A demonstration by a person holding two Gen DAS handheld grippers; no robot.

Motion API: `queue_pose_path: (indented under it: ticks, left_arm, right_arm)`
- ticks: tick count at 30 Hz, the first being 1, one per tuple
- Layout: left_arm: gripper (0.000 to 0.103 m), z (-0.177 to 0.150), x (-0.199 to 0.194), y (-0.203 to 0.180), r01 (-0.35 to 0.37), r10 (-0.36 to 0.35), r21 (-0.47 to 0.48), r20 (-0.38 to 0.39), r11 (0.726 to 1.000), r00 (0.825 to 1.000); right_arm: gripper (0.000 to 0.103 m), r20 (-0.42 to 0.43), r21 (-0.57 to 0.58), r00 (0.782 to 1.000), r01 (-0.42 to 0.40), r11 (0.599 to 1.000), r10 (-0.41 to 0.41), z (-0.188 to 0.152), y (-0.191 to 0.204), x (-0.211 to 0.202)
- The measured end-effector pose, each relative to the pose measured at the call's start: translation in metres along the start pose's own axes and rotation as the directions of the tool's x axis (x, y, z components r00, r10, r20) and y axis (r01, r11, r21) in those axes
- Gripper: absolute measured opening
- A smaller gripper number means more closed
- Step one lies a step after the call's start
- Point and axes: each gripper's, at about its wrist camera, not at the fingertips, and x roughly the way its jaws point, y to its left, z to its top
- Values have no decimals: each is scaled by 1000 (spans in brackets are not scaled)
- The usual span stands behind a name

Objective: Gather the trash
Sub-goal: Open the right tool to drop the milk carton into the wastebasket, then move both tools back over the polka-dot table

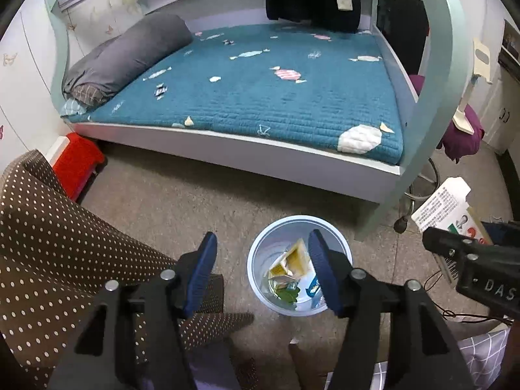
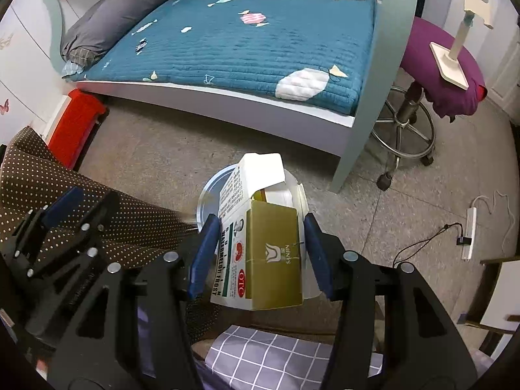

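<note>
Polka-dot brown cloth [image 1: 48,260] fills the 8 o'clock side of the left wrist view, with a red box [image 1: 76,159] on the floor beyond it at 10 o'clock, just beside the bed frame. Next to the right, the left gripper [image 1: 261,273] hangs with its blue fingers [image 1: 201,269] spread wide and nothing between them. A pale blue trash bin [image 1: 260,247] stands on the speckled floor [image 1: 169,201] at 6 o'clock of that view, showing between the fingers and partly behind the right-hand one; yellow and green wrappers [image 1: 289,276] lie inside it. A bed [image 1: 260,91] with a teal quilted cover spans the far side at 12 o'clock, a grey rolled duvet [image 1: 130,52] on its left end. Farther right, the right gripper [image 2: 258,250] has its fingers closed against the two sides of an opened medicine carton [image 2: 269,260], white and gold, top flap standing up. In the right wrist view the carton sits over the bin's rim [image 2: 208,188], at the centre. At 2 o'clock a purple-covered stool [image 2: 438,61] carries a white stand [image 2: 455,52], and at 3 o'clock a white power strip [image 2: 469,230] lies on the floor.
</note>
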Motion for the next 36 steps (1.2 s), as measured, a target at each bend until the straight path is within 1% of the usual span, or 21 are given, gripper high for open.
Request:
queue_pose_path:
  ticks: [4, 8, 10, 11, 12, 16, 22, 29, 36]
  left_arm:
    - [58, -8, 5, 16, -21, 20, -31, -29, 999, 999]
    - [58, -19, 6, 33, -38, 34, -65, -59, 997, 998]
    - [58, -22, 4, 43, -47, 42, -82, -65, 995, 997]
    - [59, -23, 2, 47, -50, 44, -90, -65, 995, 997]
    - [59, -24, -1, 53, -53, 47, -104, -61, 993, 997]
    - [60, -26, -13, 65, -62, 59, -134, -31, 989, 998]
    - [60, -25, -30, 69, -71, 74, -138, 19, 988, 997]
    - [60, -19, -56, 72, -55, 67, -138, 86, 989, 994]
    - [60, -16, -92, 84, -43, 73, -168, 174, 985, 982]
  right_arm:
    - [52, -21, -31, 1000, -12, 999, 12, 0, 14, 9]
    - [53, -33, -77, 999, -45, 996, 43, 3, 38, 14]
    - [65, -21, -84, 998, -53, 995, 52, 7, 47, 12]
    - [77, -4, -79, 999, -51, 996, 51, 8, 50, 10]
    - [78, 3, -78, 999, -48, 996, 49, 9, 51, 9]
    - [78, -18, -101, 999, -49, 994, 48, 6, 60, 11]
    - [78, -38, -110, 998, -51, 993, 47, -3, 66, 10]
    - [78, 2, -123, 998, -55, 991, 56, -3, 75, -11]
    - [78, 49, -149, 996, -72, 986, 80, 1, 93, -35]
